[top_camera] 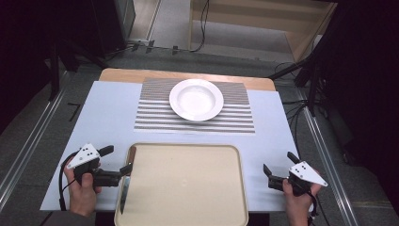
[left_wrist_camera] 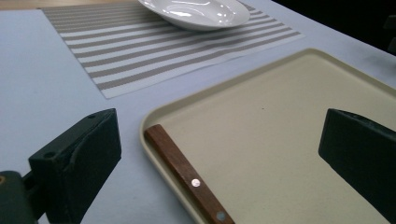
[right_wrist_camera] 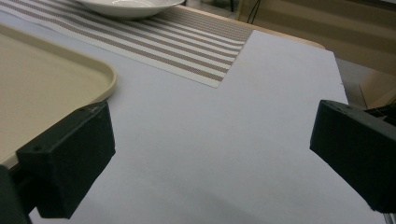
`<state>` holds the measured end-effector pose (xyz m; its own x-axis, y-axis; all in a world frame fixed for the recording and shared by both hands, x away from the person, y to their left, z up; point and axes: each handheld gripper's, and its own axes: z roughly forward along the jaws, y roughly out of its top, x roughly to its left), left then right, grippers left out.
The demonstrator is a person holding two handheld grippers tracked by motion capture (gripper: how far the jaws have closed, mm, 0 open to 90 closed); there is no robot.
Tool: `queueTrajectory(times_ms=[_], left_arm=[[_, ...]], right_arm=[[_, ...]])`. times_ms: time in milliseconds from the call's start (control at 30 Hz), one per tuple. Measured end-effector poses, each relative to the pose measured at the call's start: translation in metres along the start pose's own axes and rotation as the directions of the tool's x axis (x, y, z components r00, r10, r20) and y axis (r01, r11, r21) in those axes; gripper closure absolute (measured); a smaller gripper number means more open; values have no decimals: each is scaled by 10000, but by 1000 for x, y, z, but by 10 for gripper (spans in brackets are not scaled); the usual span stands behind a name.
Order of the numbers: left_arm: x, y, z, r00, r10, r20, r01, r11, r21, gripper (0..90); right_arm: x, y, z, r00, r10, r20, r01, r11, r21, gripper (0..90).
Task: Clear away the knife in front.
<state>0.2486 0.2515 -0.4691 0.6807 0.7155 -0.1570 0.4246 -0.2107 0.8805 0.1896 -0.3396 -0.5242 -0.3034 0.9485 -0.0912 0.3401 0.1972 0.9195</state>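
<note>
Knife (top_camera: 126,181) lying flat along the left edge of the tray (top_camera: 188,188), wooden handle (left_wrist_camera: 184,173) toward the far side, blade pointing near. Handle resting on the tray's left rim and inner floor; two rivets visible in the left gripper view. Tray at the near middle of the desk (top_camera: 108,122), beige.

Left gripper (top_camera: 115,165) at the near left, held in the left hand (top_camera: 83,190), level with the knife. Jaws wide apart, one on the desk side of the tray's rim, the other over the tray; handle between them, untouched by either pad. Nothing gripped.

Right gripper (top_camera: 278,167) at the near right, held in the right hand (top_camera: 296,200), just beside the tray's right edge. Jaws wide, nothing between them but bare desk cover.

Striped mat (top_camera: 155,115) at the far middle of the desk, beyond the tray and apart from it. White plate (top_camera: 196,99) on the mat, toward its far edge, well apart from knife and both grippers.
</note>
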Motion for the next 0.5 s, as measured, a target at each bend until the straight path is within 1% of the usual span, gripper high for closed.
queueTrajectory(times_ms=[100,200,433,500], left_arm=[[5,-1,-4,9999,-131,-78,130,9998,-155,0],[12,-2,-9,9992,-264,-286,256,9993,-261,0],[26,-7,-20,9962,-595,-629,564,9971,-512,0],[29,-8,-22,9954,-633,-725,596,9969,-513,0]], right_arm=[[0,0,0,10000,32,4,-32,10000,4,0],[0,0,0,10000,20,5,-20,10000,-5,0],[0,0,0,10000,24,-10,-24,10000,-31,0],[-1,0,0,10000,46,-19,-46,10000,-49,0]])
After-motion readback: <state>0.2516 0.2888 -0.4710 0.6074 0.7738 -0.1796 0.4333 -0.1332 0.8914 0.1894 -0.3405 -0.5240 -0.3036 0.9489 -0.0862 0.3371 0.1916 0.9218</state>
